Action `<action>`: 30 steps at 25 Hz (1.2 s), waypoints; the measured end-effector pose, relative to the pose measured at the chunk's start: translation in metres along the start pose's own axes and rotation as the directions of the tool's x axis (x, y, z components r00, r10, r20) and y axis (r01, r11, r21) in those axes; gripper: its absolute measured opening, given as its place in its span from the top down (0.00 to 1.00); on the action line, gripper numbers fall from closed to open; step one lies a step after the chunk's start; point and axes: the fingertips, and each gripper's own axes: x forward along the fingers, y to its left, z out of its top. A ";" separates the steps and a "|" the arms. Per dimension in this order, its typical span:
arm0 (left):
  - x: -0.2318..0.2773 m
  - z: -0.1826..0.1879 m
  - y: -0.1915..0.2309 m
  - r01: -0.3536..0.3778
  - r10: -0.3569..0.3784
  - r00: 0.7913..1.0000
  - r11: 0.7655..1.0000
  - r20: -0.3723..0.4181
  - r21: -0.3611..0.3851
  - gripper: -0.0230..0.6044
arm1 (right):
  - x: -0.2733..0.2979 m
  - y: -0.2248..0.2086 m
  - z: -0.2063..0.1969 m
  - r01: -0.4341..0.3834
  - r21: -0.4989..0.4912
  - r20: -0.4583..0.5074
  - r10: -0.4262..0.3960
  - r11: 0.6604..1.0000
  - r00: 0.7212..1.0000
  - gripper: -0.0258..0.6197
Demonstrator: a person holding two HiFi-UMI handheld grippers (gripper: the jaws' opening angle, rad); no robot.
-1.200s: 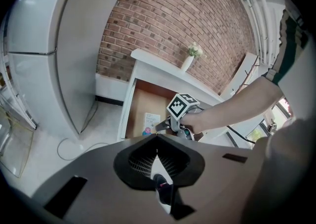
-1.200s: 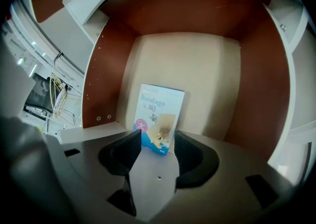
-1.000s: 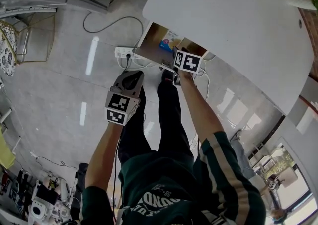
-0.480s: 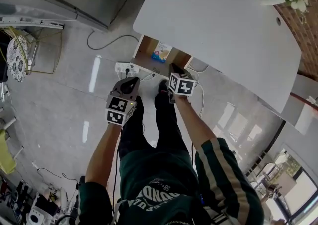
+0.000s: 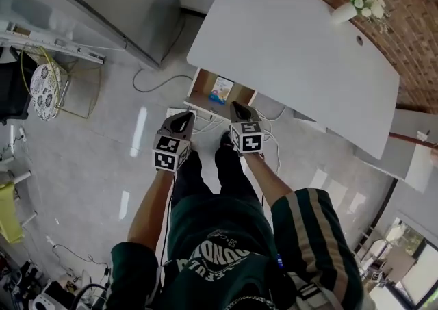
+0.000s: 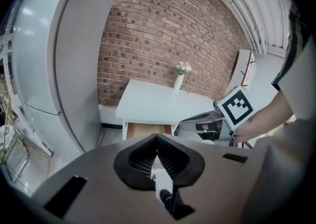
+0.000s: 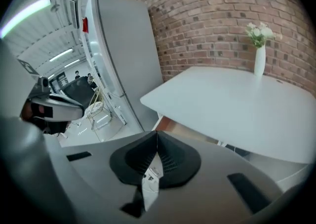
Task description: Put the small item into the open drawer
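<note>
The open wooden drawer [image 5: 207, 87] juts out from under the white table [image 5: 294, 48]. A small blue-and-white item [image 5: 221, 89] lies inside it. My right gripper [image 5: 239, 107] hovers just in front of the drawer, shut, with nothing between its jaws. My left gripper [image 5: 183, 119] is level with it to the left, also shut and empty. The left gripper view shows the drawer [image 6: 148, 130] ahead and the right gripper [image 6: 217, 119] to the right, beyond the shut left gripper [image 6: 157, 142]. In the right gripper view, the shut right gripper [image 7: 157, 139] points at the table [image 7: 237, 104].
A vase of flowers [image 5: 352, 4] stands on the table's far corner by the brick wall. A grey fridge [image 5: 116, 1] stands left of the table. A power strip and cables [image 5: 179, 113] lie on the floor by the drawer. The person's legs and shoes [image 5: 226, 139] are below the grippers.
My right gripper has drawn back out of the drawer toward the person. The small item stays in the drawer. The head view has tilted up toward the wall.
</note>
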 end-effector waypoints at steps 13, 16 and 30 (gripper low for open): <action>-0.040 0.122 -0.002 -0.098 0.079 0.974 0.992 0.212 0.081 0.94 | -0.090 0.003 0.164 -0.022 -0.121 0.330 0.061 0.992 0.942 0.92; -0.047 0.145 -0.007 -0.122 0.090 0.965 0.985 0.246 0.118 0.94 | -0.109 0.004 0.185 -0.035 -0.130 0.374 0.081 0.991 0.924 0.92; -0.070 0.183 -0.026 -0.190 0.136 0.930 0.973 0.342 0.128 0.94 | -0.160 0.007 0.217 -0.090 -0.175 0.443 0.161 0.980 0.882 0.92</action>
